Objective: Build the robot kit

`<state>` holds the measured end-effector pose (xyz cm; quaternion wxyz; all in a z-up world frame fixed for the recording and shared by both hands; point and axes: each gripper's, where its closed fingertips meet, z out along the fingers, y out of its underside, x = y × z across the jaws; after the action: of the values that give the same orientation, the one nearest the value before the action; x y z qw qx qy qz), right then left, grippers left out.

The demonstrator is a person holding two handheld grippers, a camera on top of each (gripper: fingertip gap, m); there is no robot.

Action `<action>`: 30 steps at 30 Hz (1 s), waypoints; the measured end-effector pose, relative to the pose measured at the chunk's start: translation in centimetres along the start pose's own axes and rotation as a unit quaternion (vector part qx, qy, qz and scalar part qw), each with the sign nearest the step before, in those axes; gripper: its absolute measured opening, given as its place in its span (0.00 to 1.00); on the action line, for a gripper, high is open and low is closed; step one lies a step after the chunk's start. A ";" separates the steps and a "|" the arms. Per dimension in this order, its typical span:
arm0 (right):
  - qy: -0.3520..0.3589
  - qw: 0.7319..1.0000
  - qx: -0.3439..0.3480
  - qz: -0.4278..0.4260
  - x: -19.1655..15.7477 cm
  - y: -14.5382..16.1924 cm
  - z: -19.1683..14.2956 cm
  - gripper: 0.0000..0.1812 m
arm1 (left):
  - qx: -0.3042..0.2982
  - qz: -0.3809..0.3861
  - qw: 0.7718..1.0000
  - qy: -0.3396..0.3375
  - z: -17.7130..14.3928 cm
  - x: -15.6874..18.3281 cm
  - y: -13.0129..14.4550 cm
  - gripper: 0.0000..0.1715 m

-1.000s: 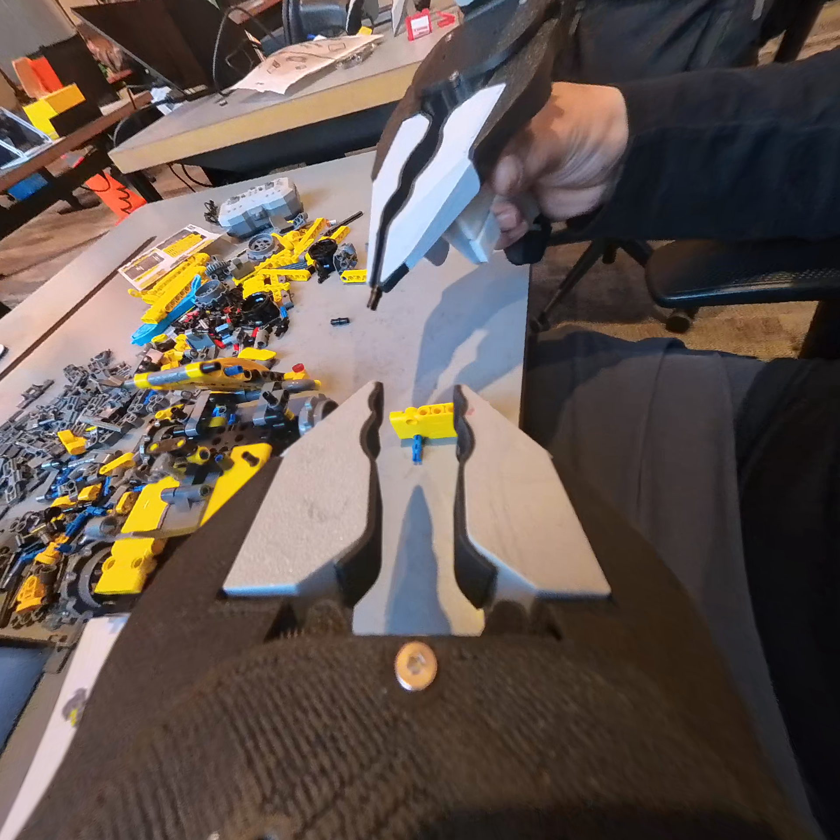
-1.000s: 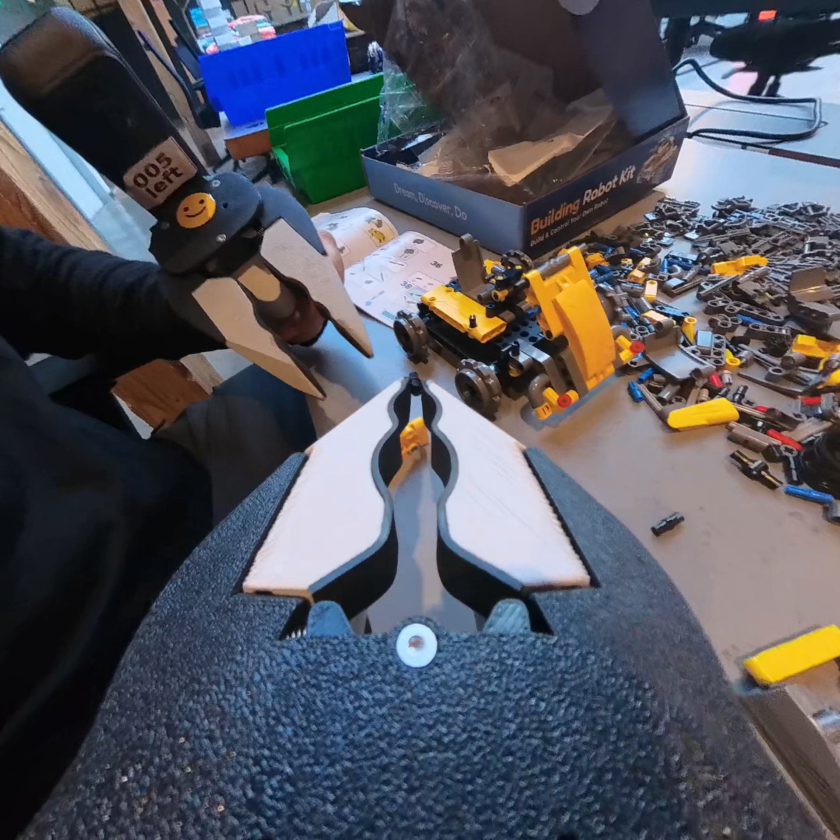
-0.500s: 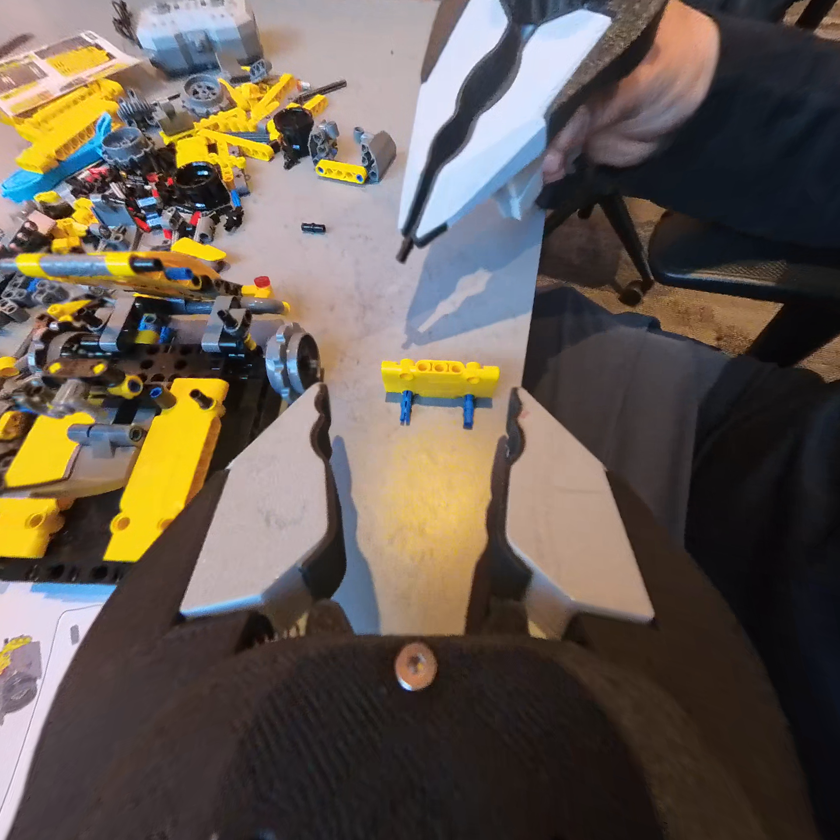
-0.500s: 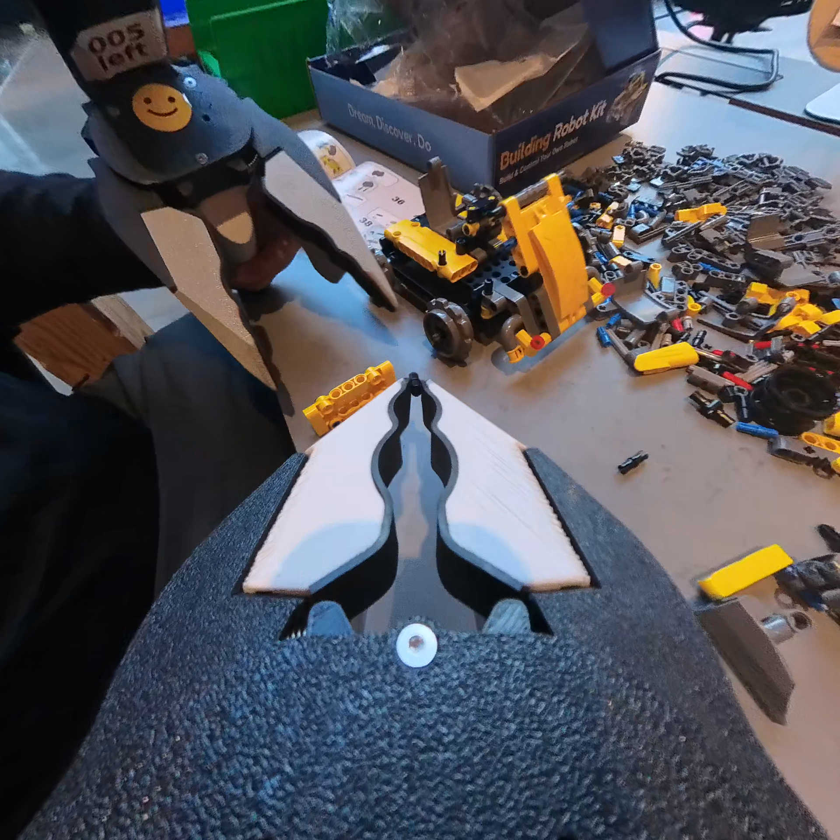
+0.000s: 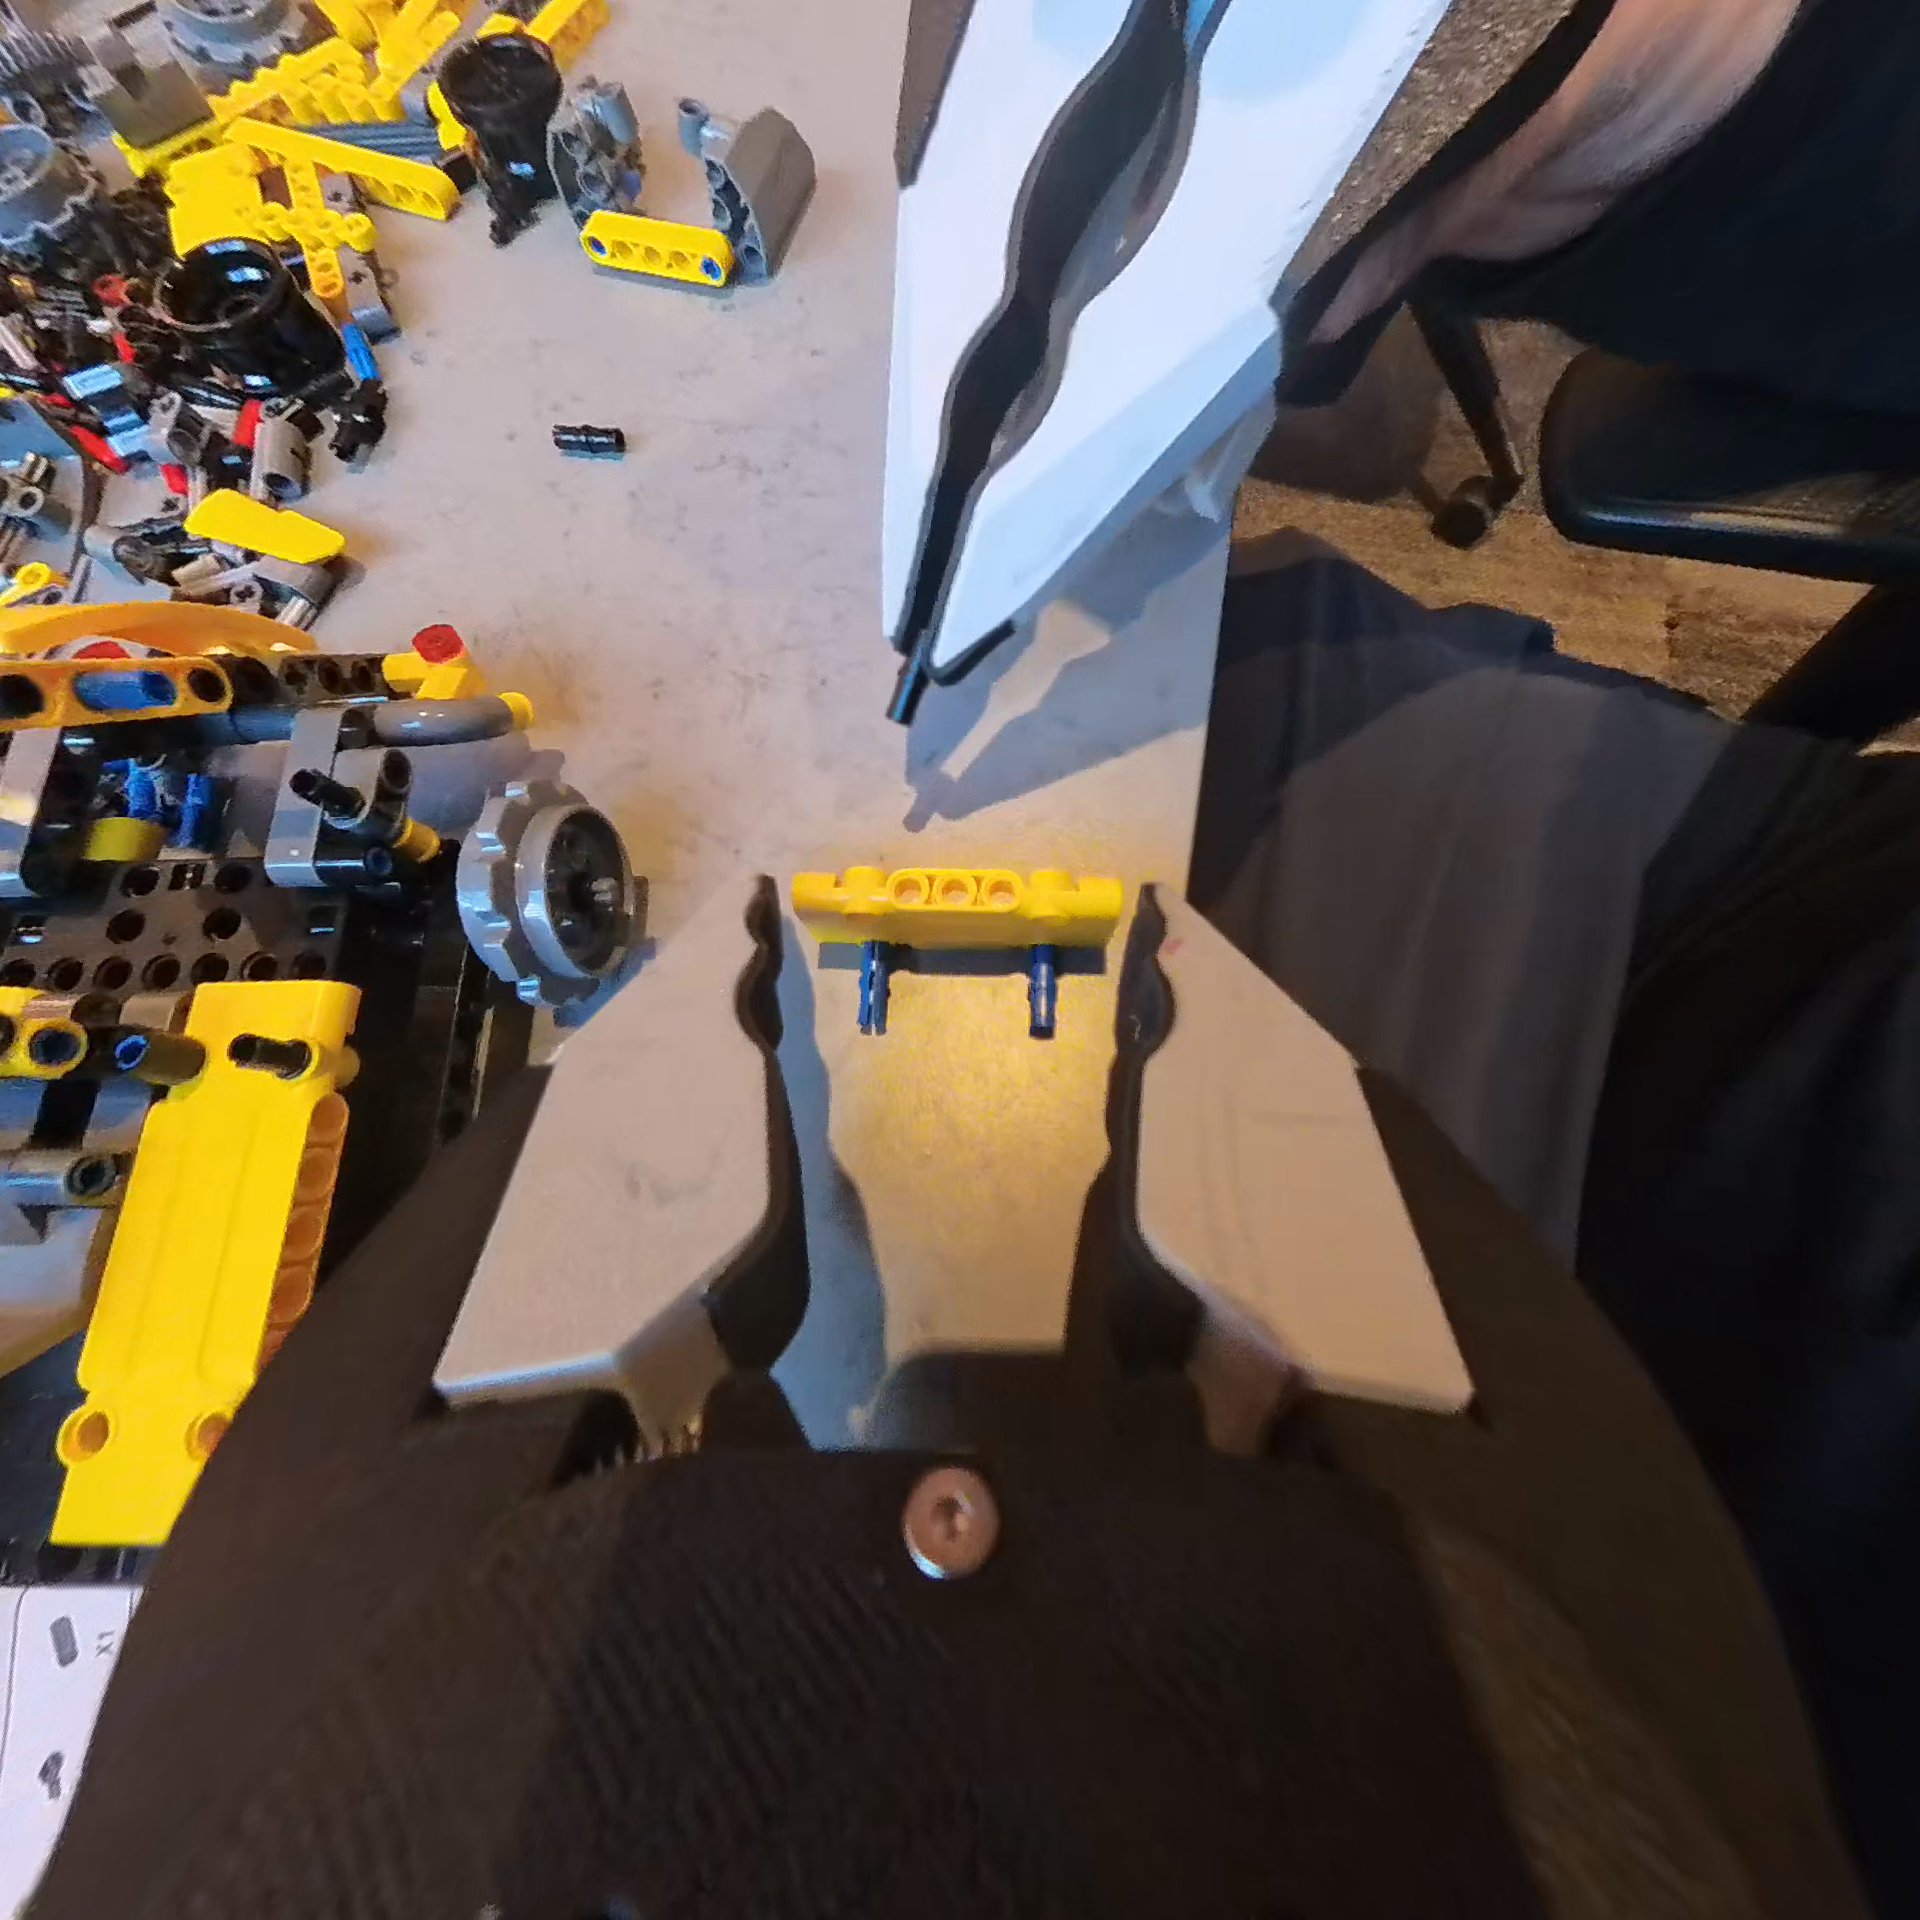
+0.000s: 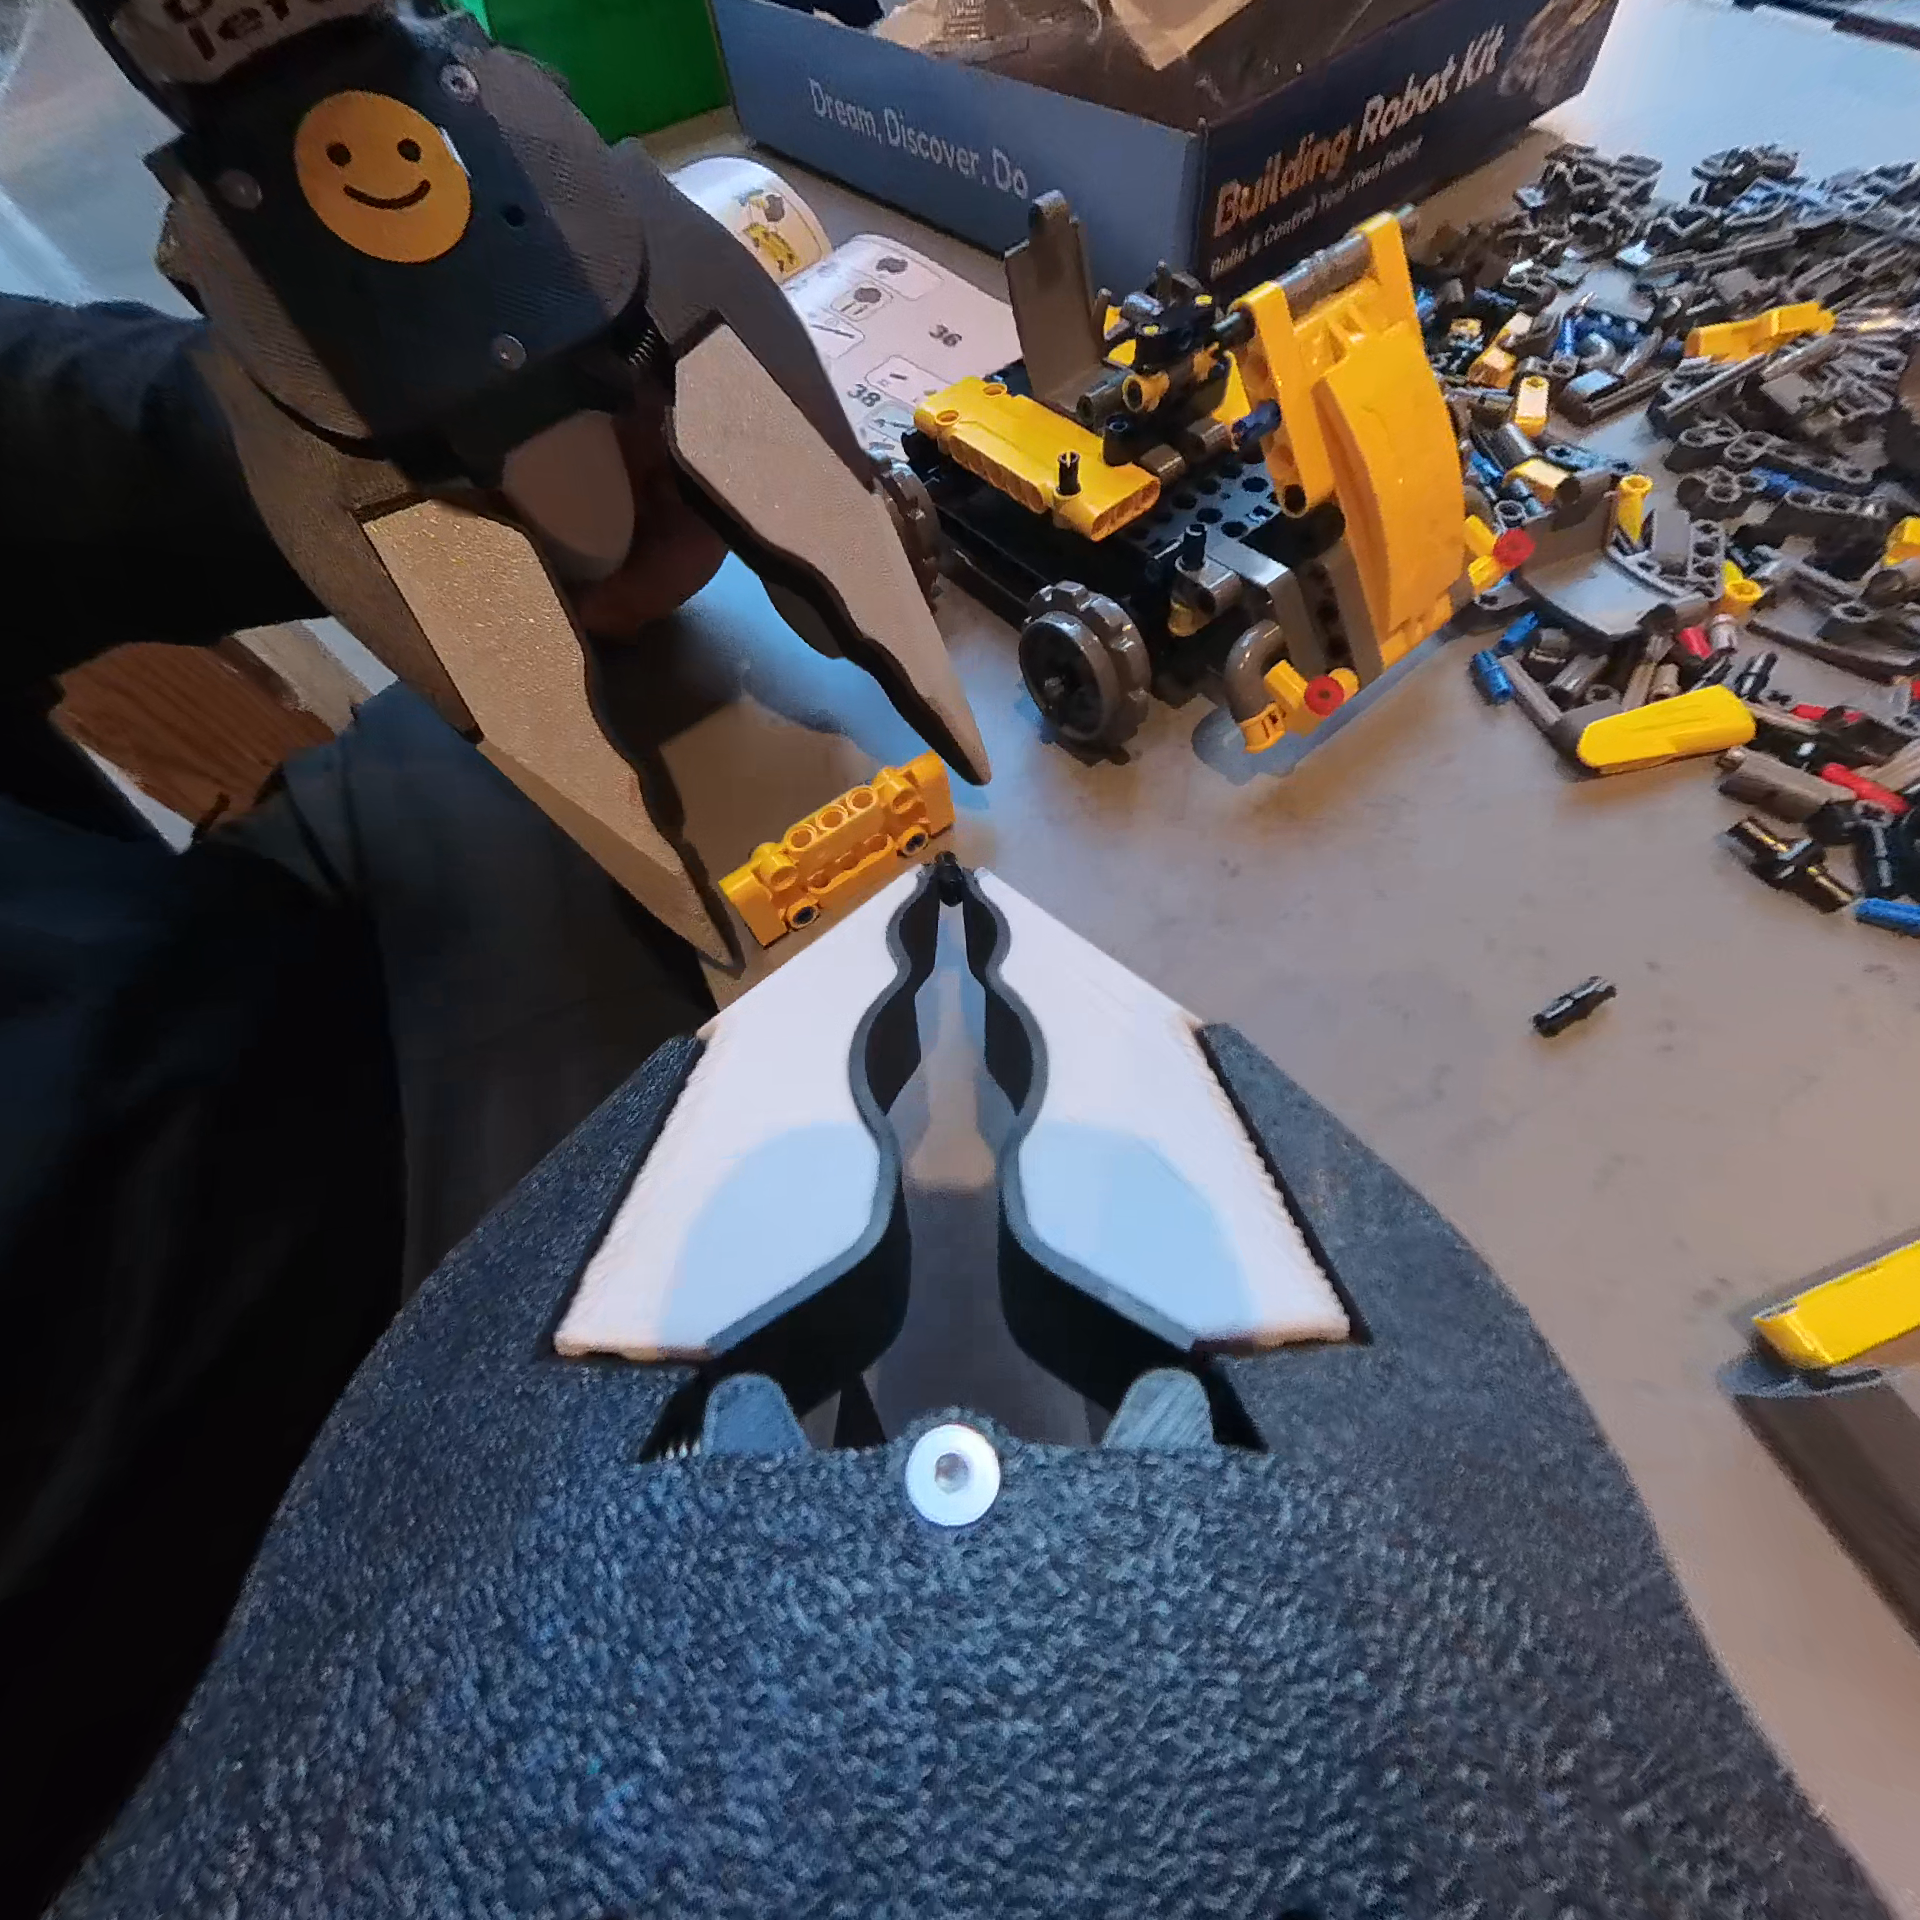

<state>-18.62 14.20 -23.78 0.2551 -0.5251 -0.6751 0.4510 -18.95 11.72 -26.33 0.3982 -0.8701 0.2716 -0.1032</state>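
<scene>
Left gripper [image 5: 951,904] spread astride the yellow brick [image 5: 956,906] at 12 o'clock; right gripper [image 6: 948,871] is pinched on a black pin [image 6: 947,869]; the brick is best clamped squarely by its ends

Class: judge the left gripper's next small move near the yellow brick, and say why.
Probably lower the left gripper and shut on the yellow brick: its open fingers already straddle the brick's ends, the brick lies free on the table, and the right gripper pinches a black pin.
</scene>
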 end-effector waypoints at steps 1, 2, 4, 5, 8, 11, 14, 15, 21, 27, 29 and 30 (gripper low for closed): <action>0.001 1.000 0.001 0.002 0.0 0.0 0.0 0.02 | -0.004 0.003 1.000 -0.001 0.1 0.0 0.1 0.38; 0.001 1.000 0.006 0.001 0.0 -0.2 0.0 0.02 | -0.009 0.007 1.000 -0.003 0.1 -0.1 0.3 0.37; -0.001 1.000 0.011 0.003 -0.1 -0.5 0.0 0.02 | -0.015 0.011 1.000 -0.003 0.2 -0.2 0.5 0.36; -0.001 1.000 0.010 0.005 -0.1 -0.4 0.0 0.02 | -0.015 0.010 1.000 0.000 0.2 -0.1 0.4 0.36; 0.001 1.000 0.007 0.007 -0.1 -0.4 0.3 0.02 | -0.014 0.011 1.000 0.010 0.2 0.0 0.5 0.36; 0.003 1.000 0.015 0.011 -0.5 -0.6 0.5 0.02 | -0.014 0.019 1.000 0.020 0.1 0.0 0.6 0.36; 0.012 1.000 0.017 0.003 -0.9 -0.5 0.8 0.02 | -0.014 0.032 0.999 0.039 -0.2 0.2 0.8 0.36; 0.014 1.000 0.020 0.000 -1.1 -0.5 0.9 0.02 | -0.014 0.037 0.998 0.046 -0.3 0.2 0.9 0.35; 0.029 0.996 0.089 0.005 -2.4 -1.5 1.3 0.02 | -0.012 0.087 0.992 0.087 -1.3 0.2 1.8 0.35; 0.085 0.989 0.124 0.000 -3.1 -1.6 1.4 0.02 | -0.009 0.125 0.981 0.145 -2.4 1.4 2.7 0.35; 0.082 0.989 0.126 -0.007 -3.3 -1.6 1.5 0.02 | -0.008 0.138 0.978 0.156 -2.4 1.7 2.7 0.35; 0.078 0.989 0.124 -0.004 -3.4 -1.4 1.6 0.02 | -0.007 0.144 0.977 0.157 -2.4 1.7 2.7 0.35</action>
<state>-19.55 10.37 -22.82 0.3721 -0.5208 -0.5937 0.4877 -19.57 7.75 -26.83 0.3547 -0.7979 0.4537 -0.1782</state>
